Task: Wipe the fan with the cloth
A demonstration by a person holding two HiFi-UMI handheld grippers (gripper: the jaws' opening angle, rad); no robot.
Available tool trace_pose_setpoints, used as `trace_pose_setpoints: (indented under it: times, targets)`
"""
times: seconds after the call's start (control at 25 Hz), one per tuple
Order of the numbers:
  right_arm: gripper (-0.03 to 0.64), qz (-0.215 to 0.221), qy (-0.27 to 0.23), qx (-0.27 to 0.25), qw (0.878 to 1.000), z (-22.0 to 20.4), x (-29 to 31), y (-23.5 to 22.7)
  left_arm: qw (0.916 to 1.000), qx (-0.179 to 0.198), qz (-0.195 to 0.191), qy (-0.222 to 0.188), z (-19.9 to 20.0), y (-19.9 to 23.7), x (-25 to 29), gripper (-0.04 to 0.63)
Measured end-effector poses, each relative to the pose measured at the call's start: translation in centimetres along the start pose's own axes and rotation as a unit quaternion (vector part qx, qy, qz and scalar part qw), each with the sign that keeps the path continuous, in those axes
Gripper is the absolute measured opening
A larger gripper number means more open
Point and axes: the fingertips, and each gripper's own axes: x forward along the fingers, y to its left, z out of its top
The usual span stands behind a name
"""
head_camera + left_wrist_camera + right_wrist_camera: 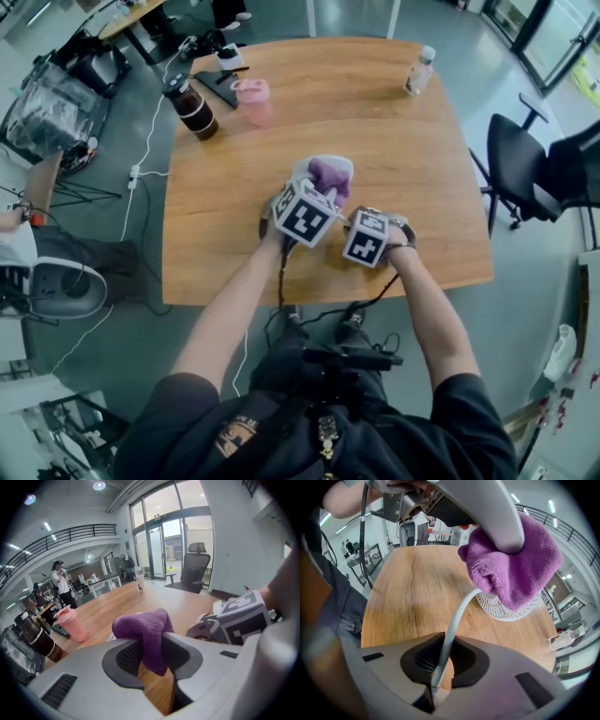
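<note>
The fan point(506, 609), small and white with a round grille, lies on the wooden counter point(375, 112) just ahead of the person's two hands. The left gripper point(150, 656) comes at the fan from the person's left, its jaws clamped narrowly on a purple cloth point(140, 627). The cloth bunches out above the pads and hangs a little below them. In the right gripper view the cloth covers the upper edge of the fan's grille, but it is not clear whether it presses on the fan or sits just above it. The right gripper point(440, 660) is on the near right side of the fan and points steeply down. Its jaws are nearly together, pinching a thin white stem point(457, 620) that curves up from the pads to the fan.

Beyond the fan, toward the far left of the counter, stands a pink cup point(253, 100). A dark bottle point(192, 106) stands just beside the cup, on the side away from the fan. A clear bottle point(420, 70) stands well apart from the fan at the far right edge. A black chair point(520, 169) stands on the floor to the right of the fan, off the counter.
</note>
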Motion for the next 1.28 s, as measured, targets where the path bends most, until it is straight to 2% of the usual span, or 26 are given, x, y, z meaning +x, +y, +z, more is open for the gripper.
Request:
trace_pose_setpoints:
  times: [0.4, 0.56, 0.68, 0.8, 1.08, 1.28]
  targets:
    - [0.031, -0.014, -0.007, -0.013, 1.0, -1.1, -0.8, 0.6, 0.9996, 0.003, -0.011, -0.025, 2.4, -0.7, -0.2, 0.112]
    - [0.025, -0.009, -0.019, -0.011, 1.0, -1.9, -1.4, 0.8, 0.9991, -0.014, -0.012, -0.039, 2.7, 0.0, -0.4, 0.112]
    - [0.023, 0.005, -0.032, -0.014, 0.999, -2.5, -2.0, 1.3, 0.9977, -0.029, -0.03, -0.053, 2.6, -0.2, -1.3, 0.112]
    - [0.02, 0.03, -0.037, -0.015, 0.999, -3.7, -1.8, 2.0, 0.9971, -0.037, -0.032, -0.058, 1.9, 0.2, -2.1, 0.112]
    - [0.018, 0.072, -0.056, -0.016, 0.996, -4.7, -2.4, 2.5, 0.9975, -0.055, -0.024, -0.038, -1.8, 1.2, -3.5, 0.11]
    - [0.018, 0.124, -0.076, 0.007, 0.989, -3.6, -3.3, 3.1, 0.9968, -0.071, -0.016, -0.031, -4.0, 1.8, -4.6, 0.111]
